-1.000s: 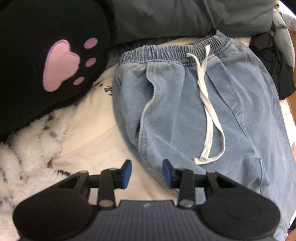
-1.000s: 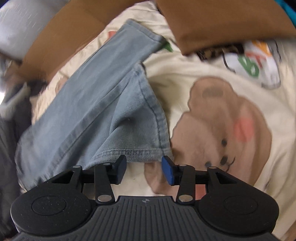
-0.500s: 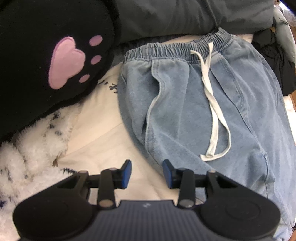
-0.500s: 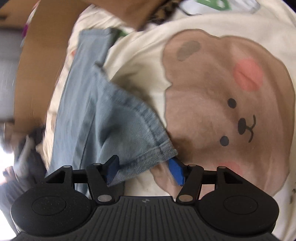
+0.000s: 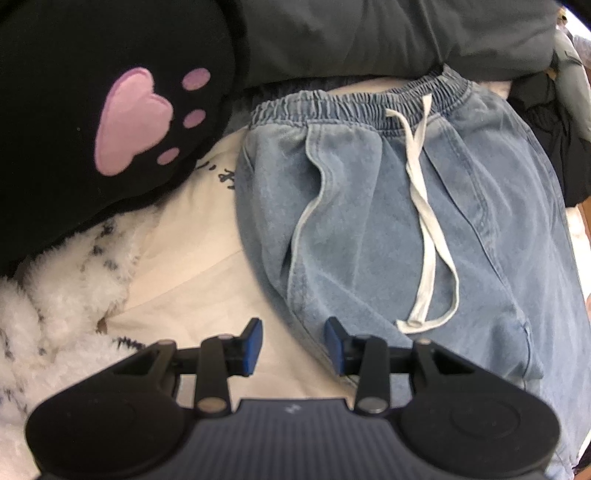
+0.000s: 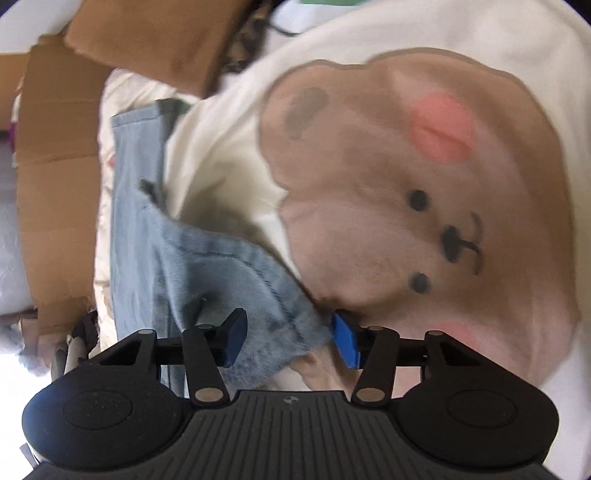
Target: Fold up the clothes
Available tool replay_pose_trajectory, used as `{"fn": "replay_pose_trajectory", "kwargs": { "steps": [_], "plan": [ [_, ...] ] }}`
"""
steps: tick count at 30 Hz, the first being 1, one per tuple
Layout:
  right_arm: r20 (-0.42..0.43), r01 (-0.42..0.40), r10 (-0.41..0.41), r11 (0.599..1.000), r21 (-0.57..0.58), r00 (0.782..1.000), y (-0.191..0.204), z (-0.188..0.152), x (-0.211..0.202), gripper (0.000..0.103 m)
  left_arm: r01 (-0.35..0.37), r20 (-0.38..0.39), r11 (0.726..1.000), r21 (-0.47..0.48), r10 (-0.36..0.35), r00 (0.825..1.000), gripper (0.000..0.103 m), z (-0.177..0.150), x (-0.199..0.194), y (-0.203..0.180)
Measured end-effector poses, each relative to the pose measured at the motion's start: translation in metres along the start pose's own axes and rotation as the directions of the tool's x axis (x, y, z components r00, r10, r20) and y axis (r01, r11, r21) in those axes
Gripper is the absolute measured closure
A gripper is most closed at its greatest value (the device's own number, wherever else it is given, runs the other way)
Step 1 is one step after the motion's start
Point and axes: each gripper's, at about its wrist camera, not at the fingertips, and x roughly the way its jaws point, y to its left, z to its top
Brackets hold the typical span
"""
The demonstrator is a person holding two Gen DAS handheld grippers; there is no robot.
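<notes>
My left tool hangs over the near left edge of the light blue denim trousers, its blue pads partly apart with nothing gripped; the edge of the denim runs under the gap, and the right pad sits over the cloth while the left pad is over the cream sheet. The trousers lie flat on the bed, elastic waistband at the far side and the white drawstring trailing toward me down the middle. To the far left is a black cushion with a pink paw print, with white fluffy fabric nearer me on the left and a grey duvet beyond the waistband. My right tool is at a trouser leg hem, its jaws closing with the folded denim corner between them; the pads do not yet look pressed onto the cloth. The leg runs away to the far left, toward brown cardboard. Right of the hem the sheet shows a big brown bear face with pink cheeks.
</notes>
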Motion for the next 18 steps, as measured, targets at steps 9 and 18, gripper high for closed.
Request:
{"fn": "replay_pose_trajectory", "kwargs": {
  "steps": [9,18],
  "plan": [
    [0.01,-0.072,0.071,0.991,0.11,0.997,-0.003,-0.002,0.013,0.049,-0.005,-0.002,1.0,0.001,0.005,1.0,0.063,0.0,0.002,0.0],
    [0.034,-0.027,0.027,1.0,-0.005,0.999,0.023,0.004,0.016,0.093,0.019,0.001,0.999,-0.039,-0.019,1.0,0.063,0.001,-0.001,0.004]
  ]
}}
